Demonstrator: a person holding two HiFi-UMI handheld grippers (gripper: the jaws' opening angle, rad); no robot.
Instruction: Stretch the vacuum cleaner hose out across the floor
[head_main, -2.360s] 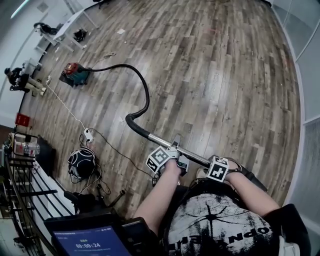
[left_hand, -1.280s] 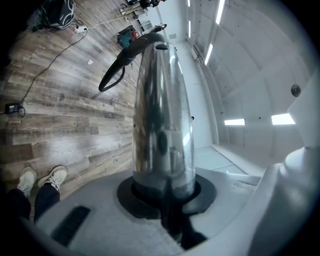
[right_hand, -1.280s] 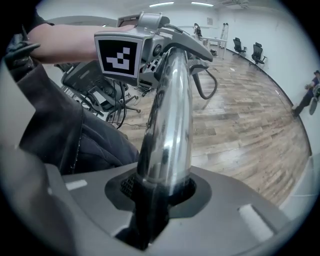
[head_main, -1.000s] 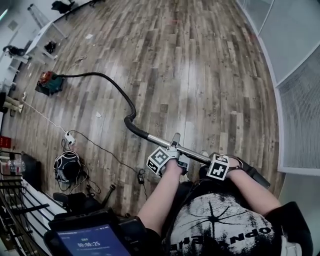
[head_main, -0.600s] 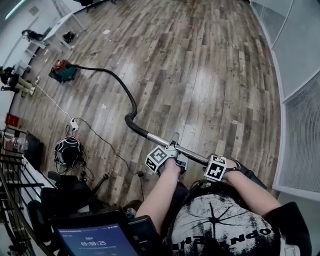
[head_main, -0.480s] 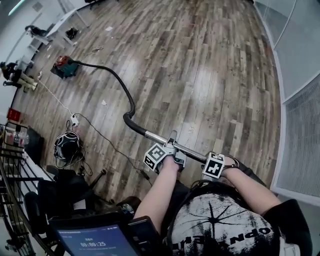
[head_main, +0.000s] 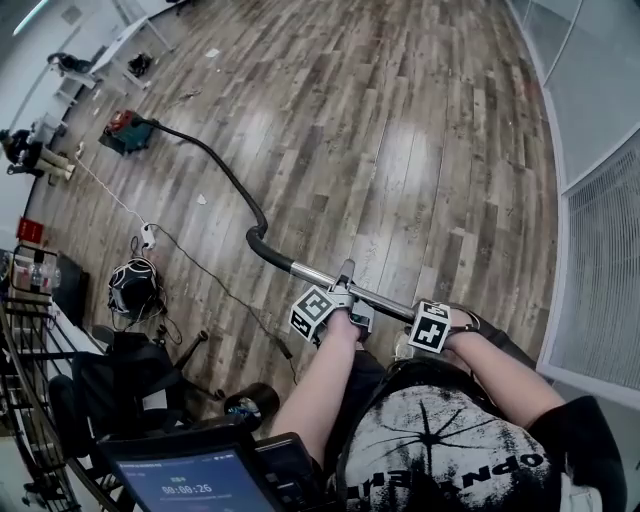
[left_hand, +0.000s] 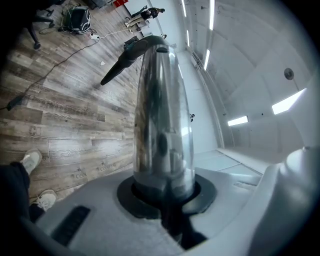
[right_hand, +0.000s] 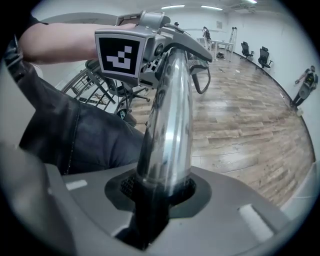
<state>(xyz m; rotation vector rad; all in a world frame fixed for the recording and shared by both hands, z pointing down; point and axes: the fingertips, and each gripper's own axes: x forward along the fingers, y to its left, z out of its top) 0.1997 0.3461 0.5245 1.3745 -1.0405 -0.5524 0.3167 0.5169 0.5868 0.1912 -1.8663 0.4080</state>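
Left tongs (head_main: 340, 300): clamped on the chrome wand (head_main: 318, 276), forward of the other pair, pointing roughly level along the tube.
Right tongs (head_main: 428, 322): clamped on the same wand nearer the person's body, pointing steeply down.
Hose (head_main: 222, 168): black and ribbed, lying on the wooden floor (head_main: 400, 150); it runs from the wand's cuff up and left to the vacuum cleaner (head_main: 120, 130), with a gentle curve and one tight bend just beyond the cuff.
Stage: judged well along; most of the slack looks taken up, and only that bend and curve are left to pull straight.
Handling: the wand is stiff, smooth and likely slippery, so two spaced grips suit it. The hose is soft and springy, and probably recoils when let go. The cleaner looks light enough to roll or tip if pulled hard.
Where to hold: on the wand as now, or on the rigid cuff; the ribbed hose itself would squash.
Open room: wide bare floor ahead and to the right.
Edges: glass wall (head_main: 600, 100) close on the right; a power strip (head_main: 147, 238), a loose cable (head_main: 225, 295) and a chair (head_main: 130, 370) crowd the left, so backing away risks snagging.
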